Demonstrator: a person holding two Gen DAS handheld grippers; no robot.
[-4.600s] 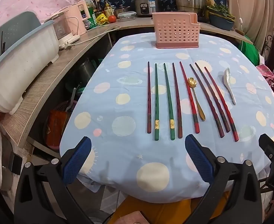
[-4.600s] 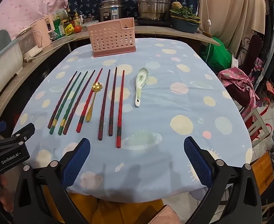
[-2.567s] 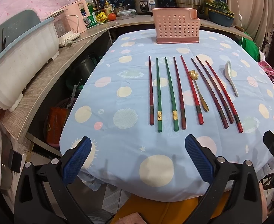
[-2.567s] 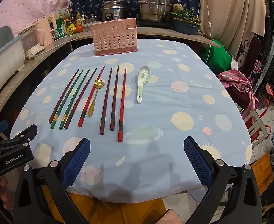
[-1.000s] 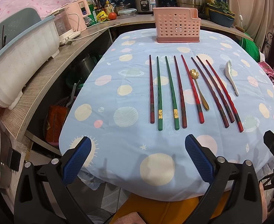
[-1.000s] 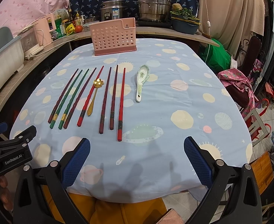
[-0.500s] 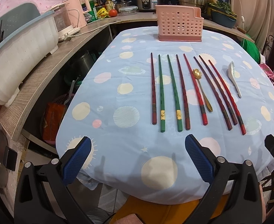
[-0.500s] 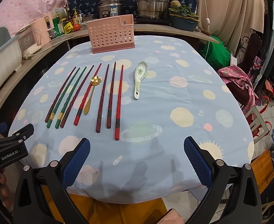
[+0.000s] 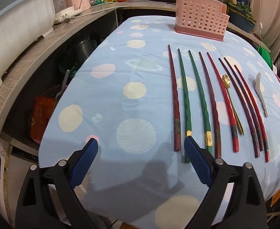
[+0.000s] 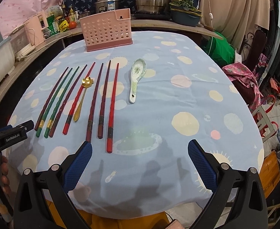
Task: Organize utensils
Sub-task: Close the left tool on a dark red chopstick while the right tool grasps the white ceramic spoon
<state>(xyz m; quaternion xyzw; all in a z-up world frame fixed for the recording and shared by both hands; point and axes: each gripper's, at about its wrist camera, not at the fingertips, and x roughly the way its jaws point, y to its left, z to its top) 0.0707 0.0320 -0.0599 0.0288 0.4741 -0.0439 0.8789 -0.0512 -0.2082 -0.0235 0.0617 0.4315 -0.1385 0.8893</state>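
The left gripper (image 9: 140, 152) hovers low over the desk (image 9: 105, 95), fingers (image 9: 196, 159) spread wide and empty; its right finger overlaps the near ends of the green chopsticks (image 9: 187, 105). The right gripper (image 10: 140, 162) is likewise wide open and empty, the red chopsticks (image 10: 112, 103) just ahead of its left finger. The pink holder (image 10: 107, 31) stands well beyond.

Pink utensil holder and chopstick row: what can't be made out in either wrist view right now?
- Pink utensil holder: its inside is hidden by its own perforated front wall in both views.
- Green chopstick: its near end is covered by the left gripper finger in the left wrist view.
- Left gripper: cut off by the frame edge in the right wrist view.
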